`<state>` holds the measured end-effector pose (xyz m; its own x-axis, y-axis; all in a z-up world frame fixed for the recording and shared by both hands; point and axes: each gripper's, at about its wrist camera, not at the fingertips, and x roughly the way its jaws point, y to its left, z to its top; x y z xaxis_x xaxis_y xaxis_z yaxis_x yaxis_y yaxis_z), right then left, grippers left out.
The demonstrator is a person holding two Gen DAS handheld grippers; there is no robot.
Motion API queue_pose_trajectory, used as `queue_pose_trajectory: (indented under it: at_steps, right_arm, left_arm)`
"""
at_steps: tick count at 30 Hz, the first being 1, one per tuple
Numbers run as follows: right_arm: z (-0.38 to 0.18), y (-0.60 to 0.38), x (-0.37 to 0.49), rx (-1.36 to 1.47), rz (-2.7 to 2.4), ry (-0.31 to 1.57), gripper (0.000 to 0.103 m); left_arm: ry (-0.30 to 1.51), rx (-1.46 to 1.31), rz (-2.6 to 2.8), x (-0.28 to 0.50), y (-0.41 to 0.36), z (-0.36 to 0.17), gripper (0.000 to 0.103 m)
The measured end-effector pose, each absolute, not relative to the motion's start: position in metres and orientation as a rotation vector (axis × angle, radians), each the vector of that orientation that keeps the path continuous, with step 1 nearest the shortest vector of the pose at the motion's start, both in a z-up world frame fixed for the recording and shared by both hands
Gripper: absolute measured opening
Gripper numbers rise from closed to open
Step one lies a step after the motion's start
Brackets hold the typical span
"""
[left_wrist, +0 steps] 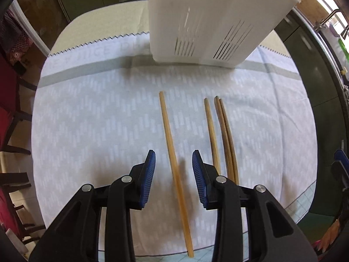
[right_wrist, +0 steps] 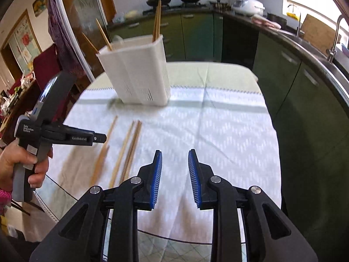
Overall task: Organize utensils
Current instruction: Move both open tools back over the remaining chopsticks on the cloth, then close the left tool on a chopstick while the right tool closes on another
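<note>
Pick step: left claw (left_wrist: 173, 159), part open and empty, straddled the pale wooden chopstick (left_wrist: 172, 152) lying on the cloth-covered surface (left_wrist: 98, 120). Right claw (right_wrist: 175, 159) was part open, empty. Next: lower, close, carry it to the white slotted plastic holder (left_wrist: 207, 21).

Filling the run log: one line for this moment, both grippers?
left gripper: open, over lone chopstick, not gripped | right gripper: open, empty | three chopsticks on cloth | holder: some chopsticks in
</note>
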<state>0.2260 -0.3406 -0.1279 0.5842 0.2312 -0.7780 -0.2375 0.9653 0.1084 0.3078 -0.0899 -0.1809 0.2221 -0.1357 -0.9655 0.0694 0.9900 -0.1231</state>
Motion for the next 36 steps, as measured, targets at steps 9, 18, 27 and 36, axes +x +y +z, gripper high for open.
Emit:
queue_pose_trajectory:
  at_steps: [9, 18, 27, 36]
  right_arm:
    - [-0.147, -0.32, 0.262, -0.008, 0.314, 1.013, 0.025]
    - [-0.199, -0.253, 0.305, -0.052, 0.406, 1.205, 0.025]
    - [-0.217, -0.234, 0.319, -0.113, 0.342, 1.244, 0.025]
    - [-0.226, -0.199, 0.315, -0.237, 0.293, 1.217, 0.018]
  left_arm:
    - [1.389, -0.009, -0.123, 0.308, -0.092, -0.201, 0.009]
    - [1.386, 0.03, -0.126, 0.285, -0.069, -0.206, 0.007]
    - [1.368, 0.032, -0.156, 0.283, -0.055, -0.209, 0.007]
    - [1.373, 0.015, -0.155, 0.286, -0.057, -0.205, 0.007]
